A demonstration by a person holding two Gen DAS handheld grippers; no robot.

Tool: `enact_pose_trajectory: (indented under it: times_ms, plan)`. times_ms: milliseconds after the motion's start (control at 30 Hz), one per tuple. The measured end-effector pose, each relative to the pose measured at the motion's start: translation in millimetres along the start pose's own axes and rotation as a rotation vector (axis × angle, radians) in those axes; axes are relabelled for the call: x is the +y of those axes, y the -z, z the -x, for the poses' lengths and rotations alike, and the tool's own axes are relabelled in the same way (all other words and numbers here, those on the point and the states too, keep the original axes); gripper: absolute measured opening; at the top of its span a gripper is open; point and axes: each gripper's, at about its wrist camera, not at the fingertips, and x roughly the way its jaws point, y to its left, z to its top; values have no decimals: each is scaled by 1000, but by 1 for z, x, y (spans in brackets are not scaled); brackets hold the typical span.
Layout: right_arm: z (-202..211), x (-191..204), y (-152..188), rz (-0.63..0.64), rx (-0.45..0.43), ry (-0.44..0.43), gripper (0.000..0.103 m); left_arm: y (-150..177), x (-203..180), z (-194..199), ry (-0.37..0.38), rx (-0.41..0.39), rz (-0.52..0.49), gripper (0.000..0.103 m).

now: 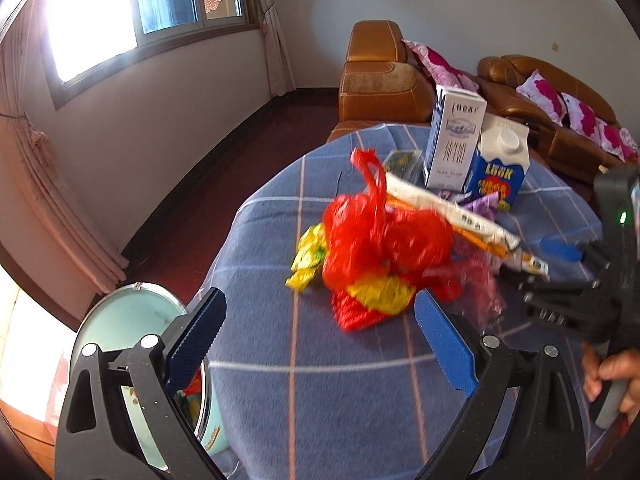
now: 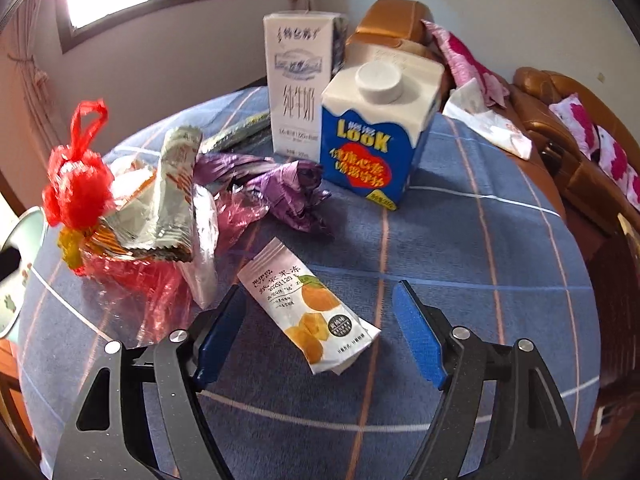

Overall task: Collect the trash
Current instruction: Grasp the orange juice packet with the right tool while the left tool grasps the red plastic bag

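Note:
A pile of trash lies on the blue plaid tablecloth (image 1: 320, 400): a red plastic bag (image 1: 380, 236), yellow wrappers (image 1: 308, 256) and long white-and-orange wrappers (image 1: 460, 216). My left gripper (image 1: 320, 332) is open, just short of the red bag. My right gripper (image 2: 320, 332) is open, with an orange-fruit jelly pouch (image 2: 308, 312) lying between its fingers on the cloth. The right view also shows the red bag (image 2: 76, 188), a silver wrapper (image 2: 172, 196) and a crumpled purple wrapper (image 2: 280, 188). The right gripper also shows at the right edge of the left wrist view (image 1: 560, 252).
A tall white milk carton (image 2: 298, 84) and a blue LOOK carton (image 2: 376, 136) stand at the back of the table. A pale green bin (image 1: 128, 360) stands beside the table's left edge. White tissue (image 2: 488, 120) lies at the far right edge. Brown sofas (image 1: 384, 76) lie beyond.

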Motion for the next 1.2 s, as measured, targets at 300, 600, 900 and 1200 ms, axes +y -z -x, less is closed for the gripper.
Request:
enact_pose_trajectory:
  times_ms: [300,600,900,1200]
  plan:
    - [5,-11,15,-40,9,-77,36,-26,-18,-36,42,10,-16,90]
    - [34,-23,41,-124,-24,-68,34,-23,-40,-55,117,37,-44,26]
    - [74,-26,50,-187,-106,-25,34,-24,-38,-8,92,-51,-59,17]
    - [96,-4,62,-187,-128,-29,34,-8,-11,31,17,-65,-12,17]
